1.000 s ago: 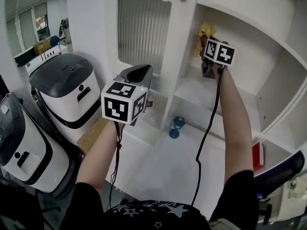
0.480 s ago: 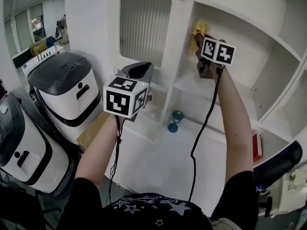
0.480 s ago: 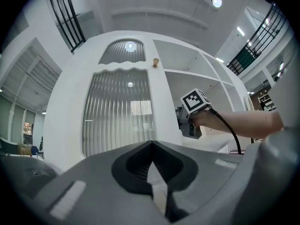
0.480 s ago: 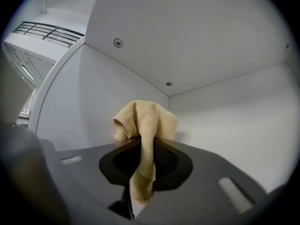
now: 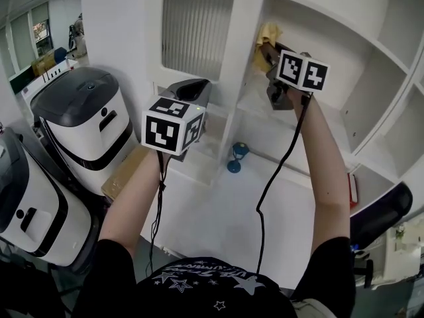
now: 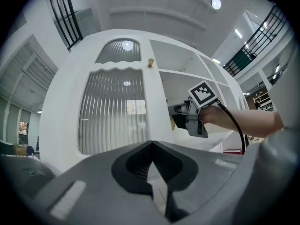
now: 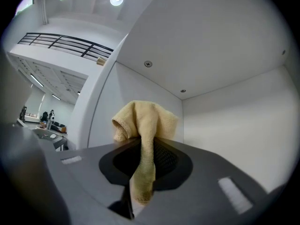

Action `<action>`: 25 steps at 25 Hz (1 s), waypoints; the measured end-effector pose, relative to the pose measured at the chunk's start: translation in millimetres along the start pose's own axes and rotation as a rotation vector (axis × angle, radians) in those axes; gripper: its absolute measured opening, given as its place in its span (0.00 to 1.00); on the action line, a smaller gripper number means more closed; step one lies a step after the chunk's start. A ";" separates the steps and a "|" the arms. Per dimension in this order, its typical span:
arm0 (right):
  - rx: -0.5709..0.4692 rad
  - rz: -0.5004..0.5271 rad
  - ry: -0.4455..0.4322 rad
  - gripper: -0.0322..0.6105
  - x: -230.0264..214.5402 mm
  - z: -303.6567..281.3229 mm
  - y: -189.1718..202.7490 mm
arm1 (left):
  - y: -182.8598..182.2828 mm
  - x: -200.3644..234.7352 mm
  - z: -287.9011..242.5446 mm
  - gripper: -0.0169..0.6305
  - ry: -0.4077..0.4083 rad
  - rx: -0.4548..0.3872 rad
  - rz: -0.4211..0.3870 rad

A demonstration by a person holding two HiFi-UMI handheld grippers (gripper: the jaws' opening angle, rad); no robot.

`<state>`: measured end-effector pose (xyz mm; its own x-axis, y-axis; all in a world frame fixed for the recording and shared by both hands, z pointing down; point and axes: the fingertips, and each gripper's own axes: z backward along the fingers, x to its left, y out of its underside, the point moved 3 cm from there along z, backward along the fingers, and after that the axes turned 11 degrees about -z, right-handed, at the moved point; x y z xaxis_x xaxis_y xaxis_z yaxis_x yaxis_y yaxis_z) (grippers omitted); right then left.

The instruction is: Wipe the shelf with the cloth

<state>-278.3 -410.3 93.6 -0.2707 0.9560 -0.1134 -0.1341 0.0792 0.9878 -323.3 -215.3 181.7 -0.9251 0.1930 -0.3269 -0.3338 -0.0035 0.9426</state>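
A yellow cloth is pinched between the jaws of my right gripper, bunched above them. In the head view the right gripper reaches into an upper compartment of the white shelf unit, with the cloth against the compartment's left wall. My left gripper hangs shut and empty in front of the ribbed cabinet door, away from the shelf. From the left gripper view, closed jaws point at the door, and the right gripper shows beyond.
Two white-and-black bins stand at the left beside the cabinet. A blue object lies on the lower shelf, a red item sits at the right. A black cable trails from the right gripper.
The right gripper with the cloth has shifted slightly left and up inside the compartment. The left gripper has stayed nearly where it was.
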 end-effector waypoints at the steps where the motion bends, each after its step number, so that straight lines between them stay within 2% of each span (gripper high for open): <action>1: 0.002 0.003 -0.008 0.18 4.1 3.3 0.9 | 0.1 -0.6 0.3 0.03 0.005 -0.002 0.001; 12: -0.001 0.017 -0.058 0.18 42.2 33.4 4.0 | 2.7 -11.7 1.9 0.03 0.058 -0.015 0.022; 17: -0.017 0.010 -0.066 0.18 40.6 40.9 1.8 | 5.1 -12.4 -1.9 0.03 0.068 -0.007 0.016; 21: -0.030 -0.001 -0.021 0.18 20.8 38.9 0.2 | 3.5 -10.8 -6.2 0.03 0.068 -0.014 0.011; 25: 0.014 0.018 0.086 0.18 -17.1 26.7 7.8 | 4.6 -8.7 -12.6 0.03 0.058 -0.017 0.016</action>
<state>-249.3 -418.4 106.1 -0.3537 0.9296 -0.1039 -0.1149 0.0670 0.9911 -319.0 -229.3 188.0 -0.9391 0.1351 -0.3161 -0.3219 -0.0232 0.9465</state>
